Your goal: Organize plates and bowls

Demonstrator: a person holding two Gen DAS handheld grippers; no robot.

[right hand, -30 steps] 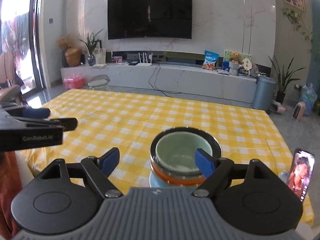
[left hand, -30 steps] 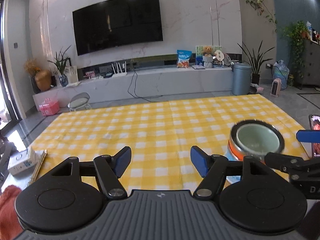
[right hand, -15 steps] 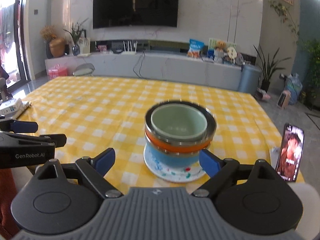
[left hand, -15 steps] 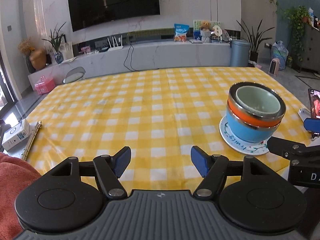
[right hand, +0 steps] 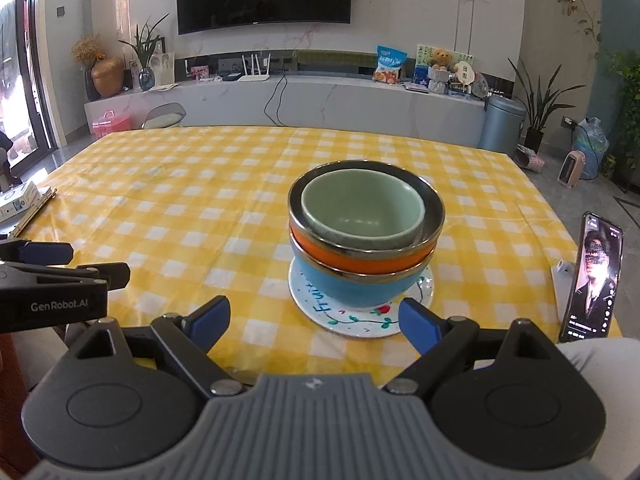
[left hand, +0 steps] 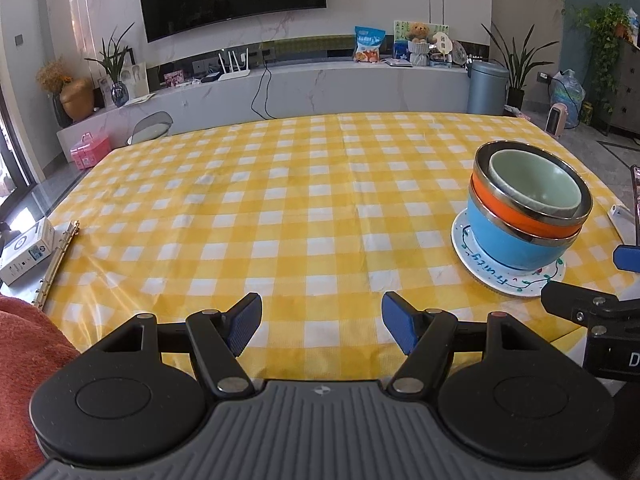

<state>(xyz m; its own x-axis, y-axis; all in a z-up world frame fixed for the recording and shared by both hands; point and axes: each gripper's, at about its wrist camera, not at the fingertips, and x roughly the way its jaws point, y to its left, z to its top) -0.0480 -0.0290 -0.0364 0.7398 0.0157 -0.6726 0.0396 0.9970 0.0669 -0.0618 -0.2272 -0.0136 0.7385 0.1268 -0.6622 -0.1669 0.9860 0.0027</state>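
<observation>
A stack stands on the yellow checked tablecloth [right hand: 180,208]: a white painted plate [right hand: 352,320] at the bottom, a blue bowl [right hand: 360,290] on it, an orange bowl [right hand: 360,258] in that, and a pale green bowl [right hand: 360,212] on top. The stack also shows at the right of the left wrist view [left hand: 524,216]. My right gripper [right hand: 314,322] is open and empty, just in front of the plate. My left gripper [left hand: 320,322] is open and empty, over the table's near edge, left of the stack.
A phone [right hand: 592,280] stands propped at the table's right edge. A white box [left hand: 26,250] and a ring-binder spine [left hand: 56,262] lie at the left edge. Beyond the table stand a TV wall, a low marble shelf and a stool [left hand: 150,128].
Both grippers have drawn back and tilted down, so the stack now shows whole on its plate. Both stay open and empty.
</observation>
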